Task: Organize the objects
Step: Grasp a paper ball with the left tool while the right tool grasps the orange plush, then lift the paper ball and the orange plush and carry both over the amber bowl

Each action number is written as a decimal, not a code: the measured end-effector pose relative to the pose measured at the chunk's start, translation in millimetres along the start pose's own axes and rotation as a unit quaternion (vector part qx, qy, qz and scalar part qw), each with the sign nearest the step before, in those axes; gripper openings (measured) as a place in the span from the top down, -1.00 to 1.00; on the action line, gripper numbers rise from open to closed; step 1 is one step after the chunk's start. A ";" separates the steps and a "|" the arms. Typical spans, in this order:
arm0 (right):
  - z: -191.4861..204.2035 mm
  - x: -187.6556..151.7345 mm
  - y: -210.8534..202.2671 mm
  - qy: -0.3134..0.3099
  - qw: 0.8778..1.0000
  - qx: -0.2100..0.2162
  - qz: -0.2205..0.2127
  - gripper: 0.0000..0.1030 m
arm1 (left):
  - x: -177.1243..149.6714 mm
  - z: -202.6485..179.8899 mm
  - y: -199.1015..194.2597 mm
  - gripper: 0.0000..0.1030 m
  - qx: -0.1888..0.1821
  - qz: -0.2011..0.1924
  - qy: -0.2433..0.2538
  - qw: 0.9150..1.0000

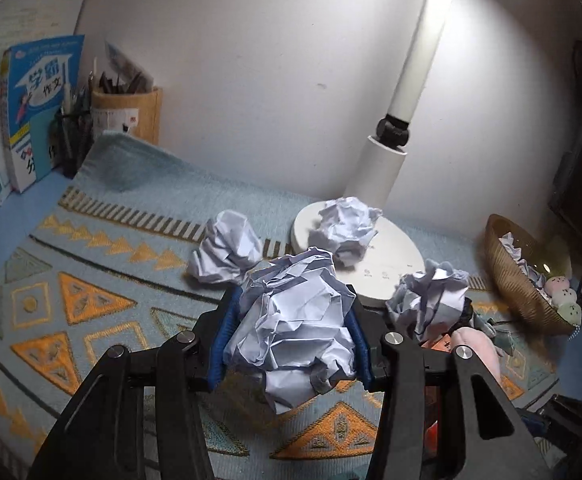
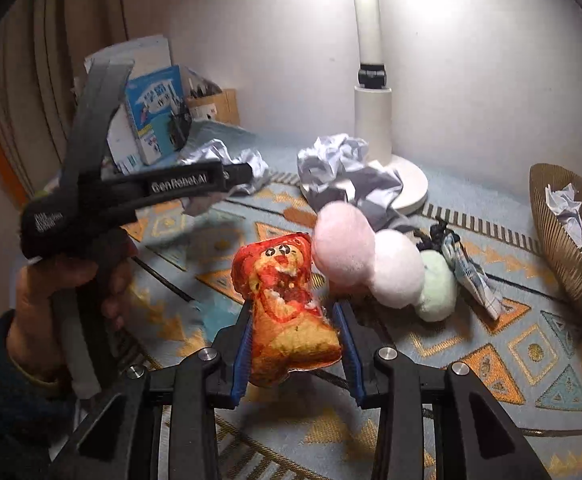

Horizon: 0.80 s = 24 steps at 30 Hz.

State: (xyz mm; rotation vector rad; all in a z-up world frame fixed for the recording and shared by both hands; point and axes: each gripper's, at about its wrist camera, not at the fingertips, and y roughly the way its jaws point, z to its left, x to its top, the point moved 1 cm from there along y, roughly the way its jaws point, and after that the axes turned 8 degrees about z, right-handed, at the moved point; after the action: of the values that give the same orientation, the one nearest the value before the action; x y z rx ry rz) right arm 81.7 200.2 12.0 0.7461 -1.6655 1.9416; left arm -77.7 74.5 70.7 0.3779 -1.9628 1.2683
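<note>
Left gripper (image 1: 291, 328) clamped on a crumpled paper ball (image 1: 291, 320), lifted over the mat just in front of the lamp base (image 1: 391, 264). Right gripper (image 2: 295, 344) closed around a glossy orange snack packet (image 2: 287, 312), near the woven basket (image 2: 563, 256), beside soft plush balls (image 2: 371, 264). Likely trouble: springy paper slipping loose; slick, puffy foil squirting out or crushing under pressure.
</note>
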 end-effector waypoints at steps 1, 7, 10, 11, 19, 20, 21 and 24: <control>1.9 1.7 -3.8 0.003 1.000 0.010 -0.015 0.27 | -0.9 -7.5 -5.4 0.11 0.000 -0.013 0.017 1.000; -3.4 1.8 -28.8 0.036 0.996 0.025 -0.084 0.26 | -1.2 -43.0 -21.5 0.11 0.004 -0.067 0.091 0.994; -13.4 9.6 -31.4 0.071 0.991 0.032 -0.107 0.26 | -2.9 -43.3 -33.3 0.11 -0.007 -0.084 0.094 0.992; -17.8 9.7 -33.4 0.084 0.989 0.031 -0.114 0.26 | -1.7 -43.1 -36.2 0.11 -0.014 -0.086 0.090 0.992; -81.3 19.8 -44.9 0.199 0.968 0.024 -0.149 0.26 | 18.8 -78.8 -64.7 0.11 -0.050 -0.114 0.081 0.989; -89.9 17.6 -49.5 0.214 0.964 0.026 -0.156 0.26 | 21.7 -87.8 -65.9 0.11 -0.048 -0.114 0.092 0.988; -98.0 16.4 -52.8 0.227 0.960 0.028 -0.163 0.26 | 25.5 -96.2 -65.8 0.11 -0.054 -0.108 0.100 0.988; -119.8 11.7 -66.9 0.264 0.946 0.025 -0.186 0.26 | 37.5 -125.7 -63.6 0.11 -0.081 -0.097 0.116 0.985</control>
State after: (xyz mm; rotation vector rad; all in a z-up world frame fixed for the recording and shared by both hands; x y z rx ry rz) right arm 105.8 328.8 55.1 0.4571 -1.0693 1.7177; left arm -10.2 160.3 167.3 0.3153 -1.7688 0.9771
